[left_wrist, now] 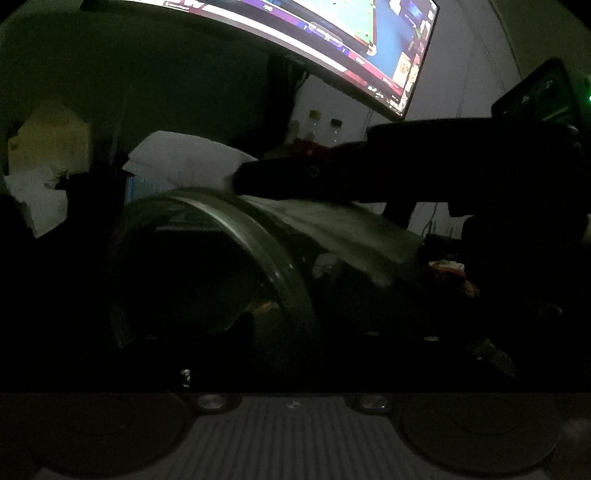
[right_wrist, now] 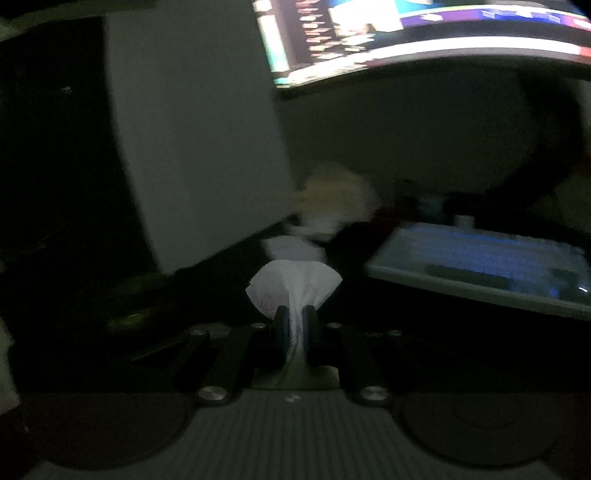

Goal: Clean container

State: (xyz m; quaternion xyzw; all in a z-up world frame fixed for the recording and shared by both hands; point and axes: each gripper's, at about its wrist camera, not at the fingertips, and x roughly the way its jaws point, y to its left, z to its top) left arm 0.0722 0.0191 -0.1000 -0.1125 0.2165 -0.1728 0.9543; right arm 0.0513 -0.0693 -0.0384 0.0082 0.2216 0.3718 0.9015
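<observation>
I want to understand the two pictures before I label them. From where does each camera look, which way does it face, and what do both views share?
Left wrist view: sits on the left tool, faces forward at a clear container lying close ahead; the right tool reaches in from the right with a tissue. Its own fingers are lost in the dark.
Right wrist view: sits on the right tool, faces forward along its fingers, shut on the tissue; a keyboard lies to the right.
Shared: the tissue and the lit monitor above.

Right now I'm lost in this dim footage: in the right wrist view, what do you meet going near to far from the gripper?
Right gripper pinching a white tissue → blurred pale clutter → lit screen high up.
</observation>
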